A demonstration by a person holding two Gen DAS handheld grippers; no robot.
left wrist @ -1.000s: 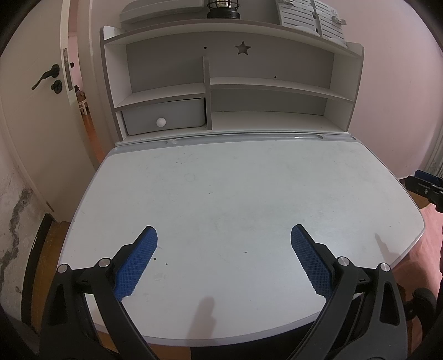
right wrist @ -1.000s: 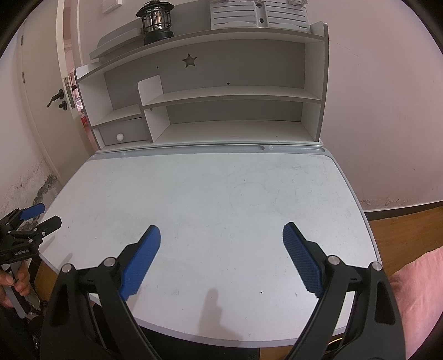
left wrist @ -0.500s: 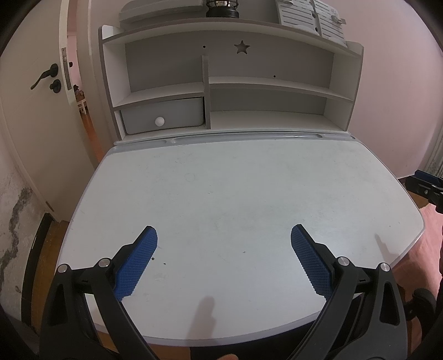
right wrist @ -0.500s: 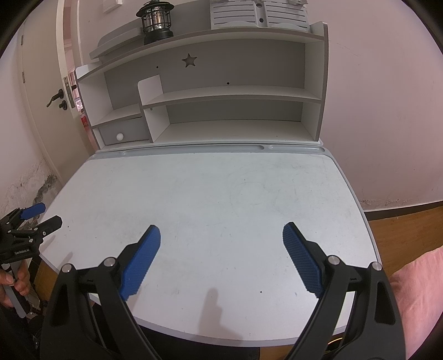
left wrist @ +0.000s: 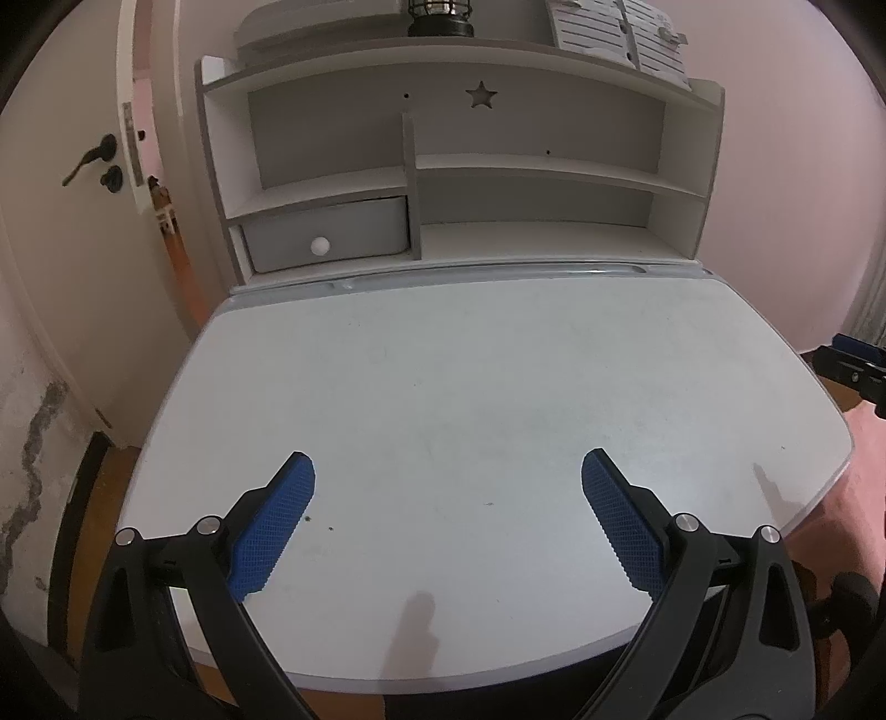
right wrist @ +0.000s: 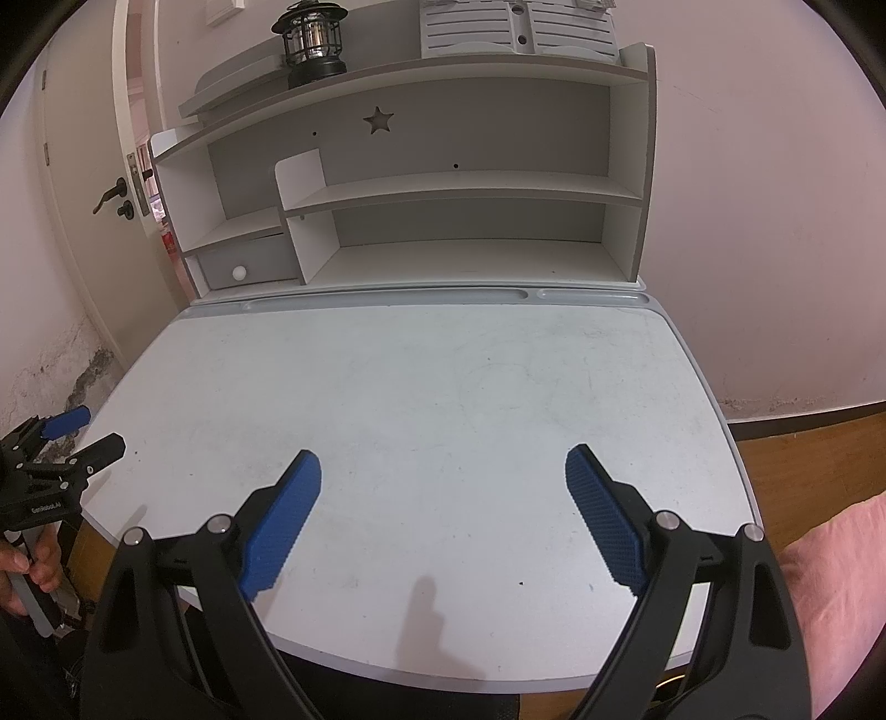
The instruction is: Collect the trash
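No trash shows in either view. My left gripper (left wrist: 448, 471) is open and empty, held over the near edge of the white desk (left wrist: 470, 387). My right gripper (right wrist: 443, 465) is open and empty too, over the near edge of the same desk (right wrist: 443, 387). The left gripper also shows at the left edge of the right wrist view (right wrist: 83, 429), beside the desk's left edge, with a hand on its handle. Part of the right gripper shows at the right edge of the left wrist view (left wrist: 855, 371).
A white shelf unit (left wrist: 459, 166) stands at the back of the desk with a small drawer (left wrist: 326, 232) at its lower left. A black lantern (right wrist: 310, 41) and grey trays (right wrist: 515, 27) sit on top. A door (left wrist: 72, 194) is at the left, a pink cushion (right wrist: 836, 581) at the right.
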